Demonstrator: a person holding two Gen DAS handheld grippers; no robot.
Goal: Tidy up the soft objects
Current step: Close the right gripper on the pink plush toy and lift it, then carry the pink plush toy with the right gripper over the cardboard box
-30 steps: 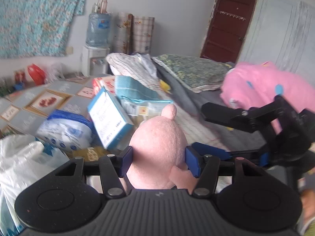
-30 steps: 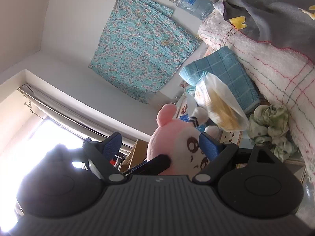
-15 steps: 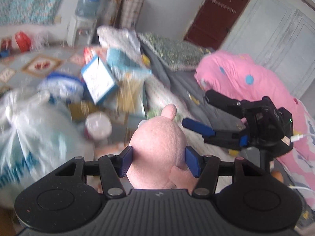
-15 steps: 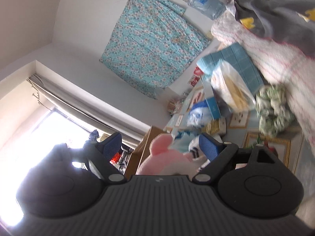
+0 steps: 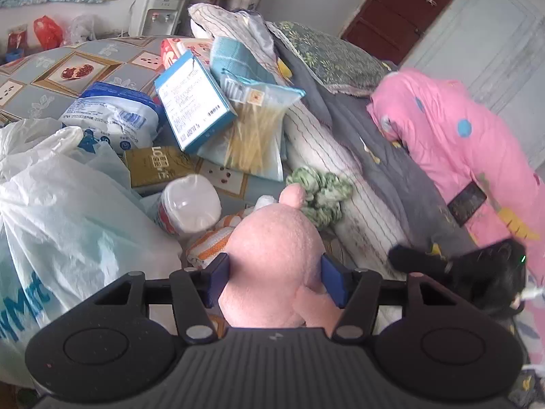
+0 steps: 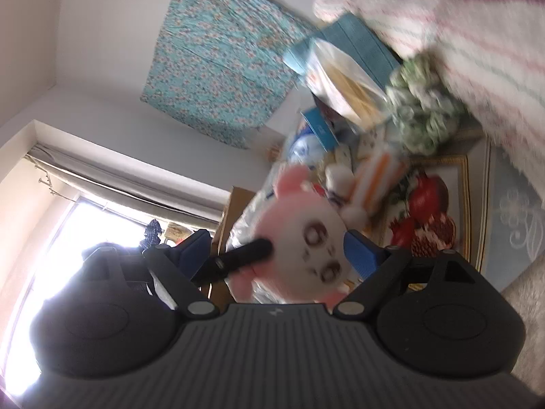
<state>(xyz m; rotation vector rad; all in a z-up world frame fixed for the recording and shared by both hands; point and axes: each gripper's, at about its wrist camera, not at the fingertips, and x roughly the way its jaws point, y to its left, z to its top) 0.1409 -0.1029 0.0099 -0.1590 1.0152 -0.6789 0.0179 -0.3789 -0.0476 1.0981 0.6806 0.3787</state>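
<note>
Step in hand: carrying. The left tongs are clenched on a pink plush toy, both blue pads pressed into its sides below the head. The toy is held in the air above the cluttered patterned cloth, just over a striped orange-and-white cloth and near a crumpled green rag.

The right tongs stand wide apart and grasp nothing. The right wrist view is blurred, but the toy's face shows beyond them with clear gaps to both pads. In the left view they appear only as a dark shape low at the right, over the grey blanket.

Orientation: the toy's long axis runs away from the left camera, along the tongs' fingers, ear at the far end. Its back faces the left camera; its face looks toward the right tongs.

Surroundings: white plastic bag at left, blue box, bag of yellow sticks, white jar, pink quilt on the bed at right.

Next move, as I judge it: take the toy to wherever soft things are being gathered, likely the bedding side, and set it down before letting go. No target spot is marked. The grip sits low on a squashy body, so the head may flop; a level, unhurried carry seems wise.
</note>
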